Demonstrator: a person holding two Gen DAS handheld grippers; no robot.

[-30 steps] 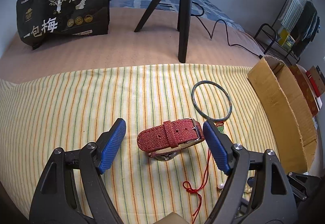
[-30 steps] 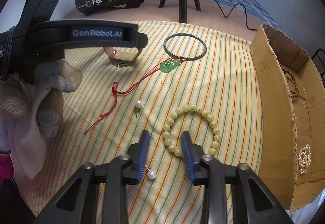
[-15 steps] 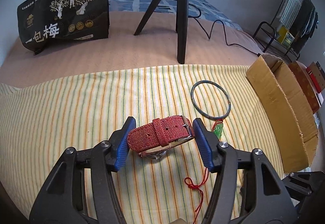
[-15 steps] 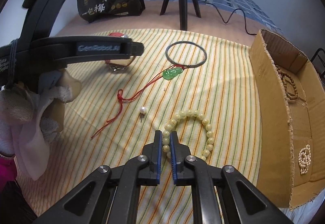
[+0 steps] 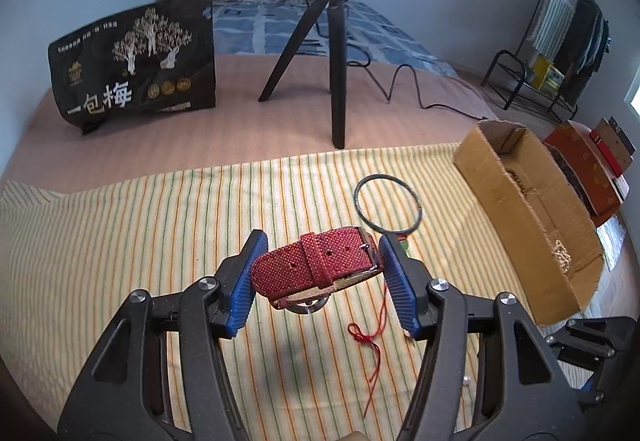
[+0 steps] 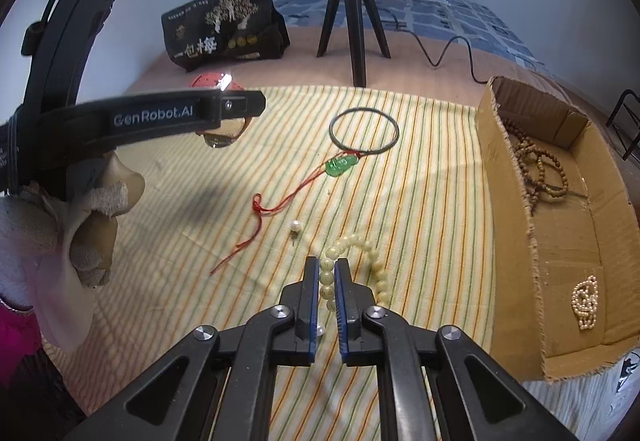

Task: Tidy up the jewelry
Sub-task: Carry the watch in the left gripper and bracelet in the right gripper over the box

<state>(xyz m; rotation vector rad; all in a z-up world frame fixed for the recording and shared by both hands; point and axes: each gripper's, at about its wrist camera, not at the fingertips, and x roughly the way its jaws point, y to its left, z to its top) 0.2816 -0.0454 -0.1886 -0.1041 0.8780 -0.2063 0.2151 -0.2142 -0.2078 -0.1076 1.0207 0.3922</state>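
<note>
The left claw (image 5: 318, 273) grips the red watch (image 5: 316, 267) across the ends of its buckled loop, one blue pad on each end. This hold keeps the strap closed and the watch face hanging below. The watch is raised clear of the striped cloth (image 5: 120, 241), judging by the shadow beneath it.

The right claw (image 6: 327, 293) is nearly closed on one side of the pale bead bracelet (image 6: 360, 265). Several beads sit between the pads; the rest of the loop trails on the cloth to the right. Pinching a single strand suits a flexible loop, which should drape when lifted.

The cardboard box (image 6: 516, 241) lies open at the right edge of the cloth. It already contains wooden beads (image 6: 536, 165) and a pearl piece (image 6: 585, 301), so it is probably the destination for both held items.

Loose on the cloth:
- dark bangle (image 6: 364, 129)
- green pendant (image 6: 340, 166) on its red cord (image 6: 276, 206), touching the bangle
- pearl earring (image 6: 295, 227)
</note>
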